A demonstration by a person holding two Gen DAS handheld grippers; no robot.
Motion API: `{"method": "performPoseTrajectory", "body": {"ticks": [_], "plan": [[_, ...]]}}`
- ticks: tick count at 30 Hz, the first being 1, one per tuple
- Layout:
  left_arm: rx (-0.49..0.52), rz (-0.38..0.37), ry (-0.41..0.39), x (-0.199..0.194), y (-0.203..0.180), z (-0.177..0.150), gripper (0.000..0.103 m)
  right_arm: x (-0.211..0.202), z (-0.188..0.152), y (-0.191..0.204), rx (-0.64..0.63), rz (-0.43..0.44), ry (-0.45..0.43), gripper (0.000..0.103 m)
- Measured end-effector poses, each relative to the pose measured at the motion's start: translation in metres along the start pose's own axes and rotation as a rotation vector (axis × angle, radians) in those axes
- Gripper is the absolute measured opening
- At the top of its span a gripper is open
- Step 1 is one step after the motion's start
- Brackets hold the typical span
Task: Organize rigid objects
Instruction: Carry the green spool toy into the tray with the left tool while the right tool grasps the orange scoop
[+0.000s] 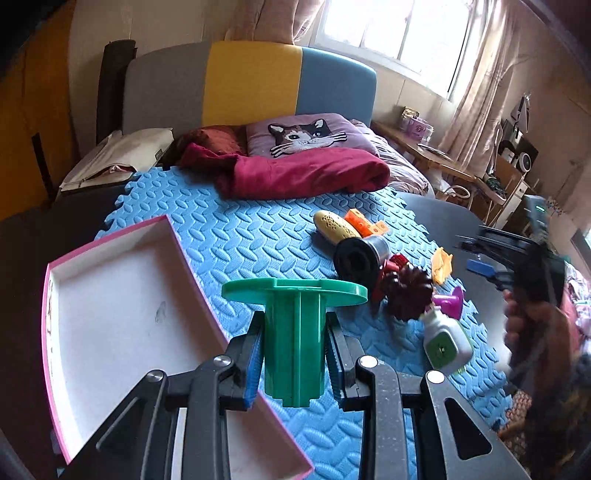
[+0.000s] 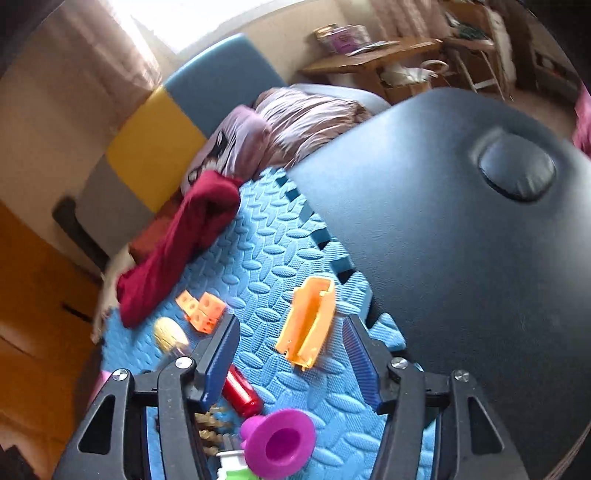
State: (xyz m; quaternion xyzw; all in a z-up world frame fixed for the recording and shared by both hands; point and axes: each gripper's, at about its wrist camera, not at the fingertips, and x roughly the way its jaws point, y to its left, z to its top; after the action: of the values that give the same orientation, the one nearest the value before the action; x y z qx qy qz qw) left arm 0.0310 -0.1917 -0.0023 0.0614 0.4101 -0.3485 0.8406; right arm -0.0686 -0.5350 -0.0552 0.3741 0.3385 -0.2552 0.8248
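A home bedroom. Beyond the left jaws stands a bed with a padded headboard in grey, yellow and blue panels (image 1: 251,85), a lilac cat-face pillow (image 1: 306,134) and a crumpled maroon blanket (image 1: 306,173). Above it, sheer pinkish curtains (image 1: 476,74) frame a bright window (image 1: 399,29). Right of the jaws, a cluttered wooden side table (image 1: 424,147).
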Motion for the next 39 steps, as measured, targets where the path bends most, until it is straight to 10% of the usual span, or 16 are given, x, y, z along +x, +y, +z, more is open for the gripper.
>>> {"method": "performPoseTrajectory", "body": {"ticks": [2, 5, 21, 39], "plan": [[-0.017, -0.004, -0.003, -0.005, 0.005, -0.005, 0.030, 0.017, 0.002, 0.006, -0.048, -0.045, 0.037, 0.059], [-0.046, 0.005, -0.011, -0.014, 0.015, -0.013, 0.031, 0.046, -0.004, 0.009, -0.129, -0.125, 0.129, 0.025], [-0.312, 0.120, -0.007, -0.036, 0.127, -0.038, 0.031, 0.049, -0.015, 0.024, -0.280, -0.206, 0.101, 0.025], [-0.375, 0.176, 0.064, 0.049, 0.168, 0.038, 0.031, 0.051, -0.021, 0.032, -0.361, -0.258, 0.085, 0.025]]}}
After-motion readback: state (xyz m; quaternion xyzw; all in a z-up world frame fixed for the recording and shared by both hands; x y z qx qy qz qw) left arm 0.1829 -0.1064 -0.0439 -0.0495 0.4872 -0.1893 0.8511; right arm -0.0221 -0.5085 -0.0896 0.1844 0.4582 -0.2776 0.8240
